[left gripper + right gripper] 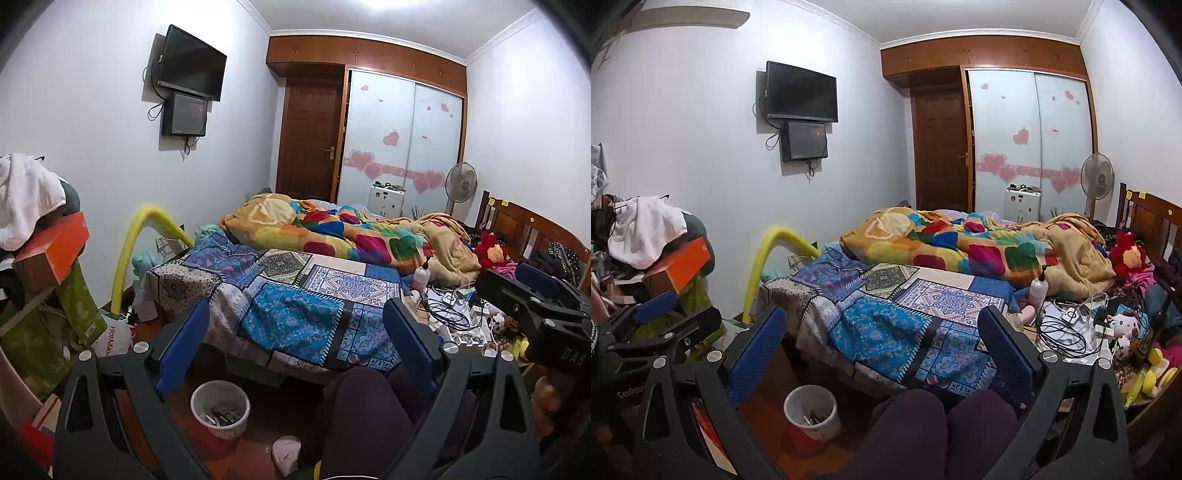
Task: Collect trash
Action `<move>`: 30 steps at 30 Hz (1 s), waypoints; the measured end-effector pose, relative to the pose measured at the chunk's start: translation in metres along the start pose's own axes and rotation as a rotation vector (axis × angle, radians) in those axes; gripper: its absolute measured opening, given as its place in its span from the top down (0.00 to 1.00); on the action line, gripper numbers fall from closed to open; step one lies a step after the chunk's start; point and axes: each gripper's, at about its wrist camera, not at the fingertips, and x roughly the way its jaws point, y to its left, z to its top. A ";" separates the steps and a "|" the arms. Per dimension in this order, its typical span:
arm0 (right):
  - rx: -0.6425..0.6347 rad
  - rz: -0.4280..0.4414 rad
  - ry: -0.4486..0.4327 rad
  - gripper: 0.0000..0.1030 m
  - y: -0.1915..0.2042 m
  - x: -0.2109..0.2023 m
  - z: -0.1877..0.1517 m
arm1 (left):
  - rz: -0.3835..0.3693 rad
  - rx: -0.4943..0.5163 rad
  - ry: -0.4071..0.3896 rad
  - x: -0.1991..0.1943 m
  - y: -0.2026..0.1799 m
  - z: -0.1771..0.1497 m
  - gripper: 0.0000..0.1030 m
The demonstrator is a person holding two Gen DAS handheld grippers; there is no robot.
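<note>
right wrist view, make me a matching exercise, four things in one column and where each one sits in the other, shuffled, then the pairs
Things:
1. waste bin
2. pump bottle
3. orange box
4. standing fan

Places:
A. in front of the sliding wardrobe doors
B. on the floor beside the foot of the bed
C. on the clutter pile at the left, under white cloth
D. upright on the bed, next to the colourful blanket

Pairs: 1-B, 2-D, 3-C, 4-A
</note>
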 end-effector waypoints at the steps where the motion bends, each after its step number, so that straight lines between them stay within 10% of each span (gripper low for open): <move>1: 0.000 0.001 0.001 0.00 0.000 0.000 0.000 | 0.001 0.000 -0.001 0.000 0.000 0.000 0.07; 30: 0.000 0.003 -0.003 0.00 0.001 0.000 0.003 | 0.004 0.025 -0.024 -0.005 0.002 0.002 0.02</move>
